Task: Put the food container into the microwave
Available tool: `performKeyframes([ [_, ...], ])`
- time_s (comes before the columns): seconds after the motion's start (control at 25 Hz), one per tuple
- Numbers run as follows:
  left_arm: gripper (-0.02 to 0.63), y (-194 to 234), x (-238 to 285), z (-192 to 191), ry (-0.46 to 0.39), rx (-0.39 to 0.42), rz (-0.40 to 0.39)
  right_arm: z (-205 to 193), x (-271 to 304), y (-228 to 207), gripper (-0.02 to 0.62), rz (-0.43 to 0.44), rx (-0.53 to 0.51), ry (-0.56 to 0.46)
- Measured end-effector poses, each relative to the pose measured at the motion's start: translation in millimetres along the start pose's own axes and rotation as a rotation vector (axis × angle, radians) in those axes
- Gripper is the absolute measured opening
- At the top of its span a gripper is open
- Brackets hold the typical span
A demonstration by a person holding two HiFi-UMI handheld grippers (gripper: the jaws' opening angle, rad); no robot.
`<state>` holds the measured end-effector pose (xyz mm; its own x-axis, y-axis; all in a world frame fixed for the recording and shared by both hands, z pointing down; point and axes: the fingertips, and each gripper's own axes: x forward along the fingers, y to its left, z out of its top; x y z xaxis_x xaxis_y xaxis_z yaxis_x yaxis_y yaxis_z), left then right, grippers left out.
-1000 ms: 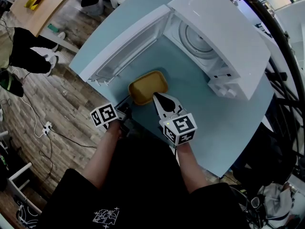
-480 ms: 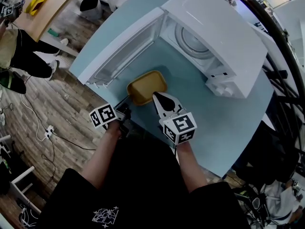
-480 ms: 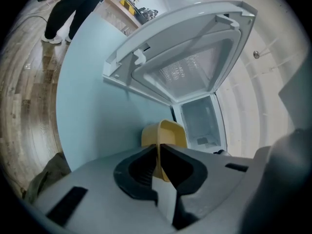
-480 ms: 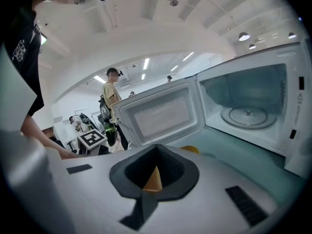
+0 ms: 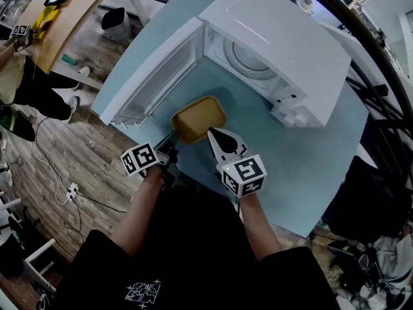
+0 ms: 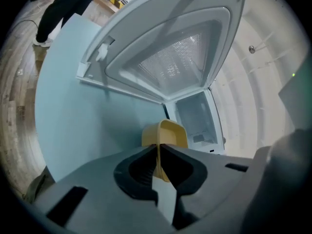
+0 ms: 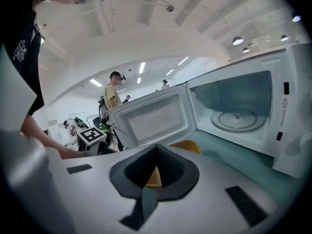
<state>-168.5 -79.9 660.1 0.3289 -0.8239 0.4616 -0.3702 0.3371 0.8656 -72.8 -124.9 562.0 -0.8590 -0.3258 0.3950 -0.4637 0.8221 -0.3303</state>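
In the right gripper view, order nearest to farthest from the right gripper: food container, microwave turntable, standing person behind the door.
1. food container, clamped in the right gripper.
2. turntable, inside the microwave, to the right.
3. standing person, far background, left.

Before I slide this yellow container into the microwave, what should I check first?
1. Microwave door swung fully open: ok.
2. Turntable has nothing on it: ok.
3. Left gripper shut on the container rim: ok.
4. Right gripper shut on the container's near edge: ok.
5. Container lifted off the table: cannot tell.
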Motion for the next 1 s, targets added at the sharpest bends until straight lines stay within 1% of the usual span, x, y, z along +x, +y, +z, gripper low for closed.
performKeyframes([
  [0.48, 0.032, -45.4, 35.1, 1.1, 0.057, 0.054, -0.046, 16.4, -27.0, -32.6, 0.006, -0.093, 0.029, -0.055],
  [0.68, 0.032, -59.6, 50.2, 5.7, 0.059, 0.072, -0.041, 22.1, -36.5, -48.6, 0.006, -0.134, 0.044, -0.074],
  [1.0, 0.032, -77.6, 77.1, 13.5, 0.069, 0.075, -0.046, 26.6, -47.1, -72.6, 0.006, -0.195, 0.075, -0.098],
])
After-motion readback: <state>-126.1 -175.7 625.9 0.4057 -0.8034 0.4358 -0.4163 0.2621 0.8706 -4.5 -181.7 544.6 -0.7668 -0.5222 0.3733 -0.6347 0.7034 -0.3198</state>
